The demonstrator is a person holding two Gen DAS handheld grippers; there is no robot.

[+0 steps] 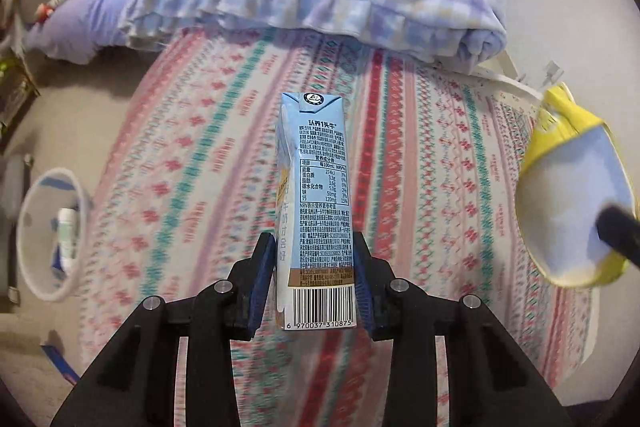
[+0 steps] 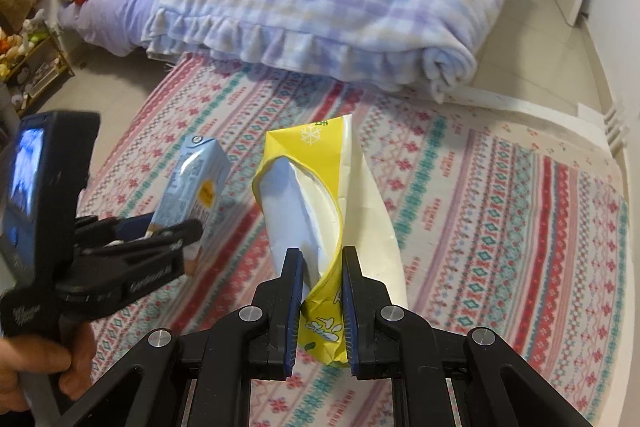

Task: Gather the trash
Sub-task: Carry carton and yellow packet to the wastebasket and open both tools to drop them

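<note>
A light-blue milk carton [image 1: 316,195] with a barcode stands upright between the pads of my left gripper [image 1: 314,239], which press on its sides; it hangs above the patterned rug [image 1: 440,155]. From the right wrist view the carton [image 2: 192,183] tilts in the left gripper [image 2: 176,227], which a hand [image 2: 40,367] carries. My right gripper [image 2: 320,255] is shut on the lower end of an opened yellow snack bag [image 2: 304,187] with a white inside. That bag [image 1: 568,203] also shows at the right edge of the left wrist view.
A white round bin [image 1: 38,239] with a bottle inside stands on the floor left of the rug. A checked blanket [image 2: 320,7] with folded sheets lies on the bed beyond. A shelf of plush toys [image 2: 24,47] is at the far left.
</note>
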